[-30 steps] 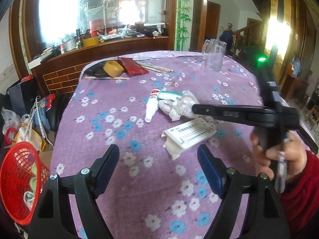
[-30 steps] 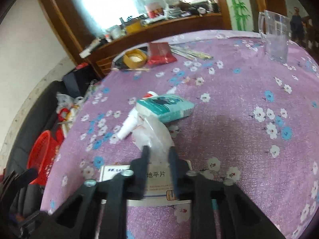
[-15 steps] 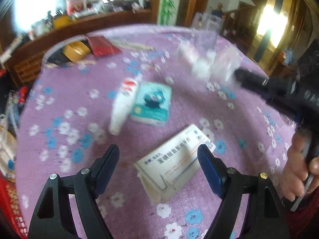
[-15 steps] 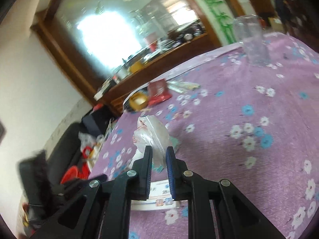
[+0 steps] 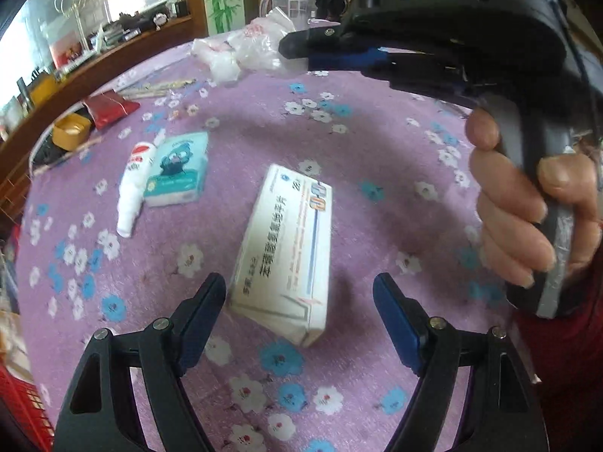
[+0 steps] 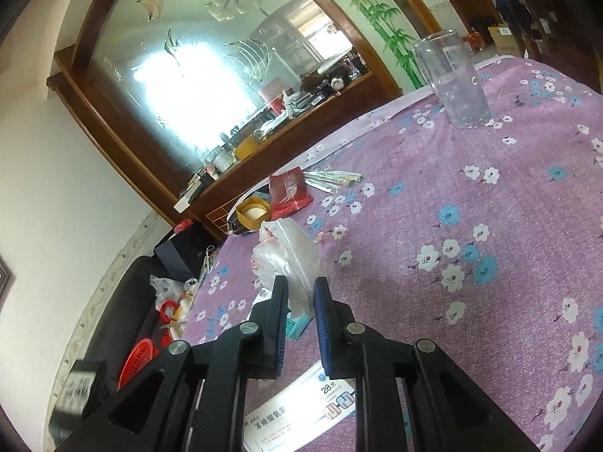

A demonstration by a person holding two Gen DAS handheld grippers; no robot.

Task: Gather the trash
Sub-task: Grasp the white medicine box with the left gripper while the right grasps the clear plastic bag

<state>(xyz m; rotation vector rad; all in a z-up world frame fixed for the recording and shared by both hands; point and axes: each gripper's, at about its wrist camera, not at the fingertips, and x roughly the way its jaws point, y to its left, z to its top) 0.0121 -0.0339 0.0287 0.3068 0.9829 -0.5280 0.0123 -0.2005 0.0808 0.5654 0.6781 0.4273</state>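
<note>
Item: clear plastic bag (image 6: 290, 260), crumpled. The right gripper (image 6: 300, 324) is pinching it between nearly closed fingers (image 6: 277, 320), carrying it clear of the table (image 6: 471, 301), likely bound for the red basket (image 6: 137, 358) on the floor.

Item: white medicine box (image 5: 286, 248), lying flat. The left gripper (image 5: 299, 324) is hovering over it, fingers (image 5: 203, 320) wide and empty, straddling its near end for a crosswise grip. Long axis is running away from the fingers, far end leaning slightly right.
</note>
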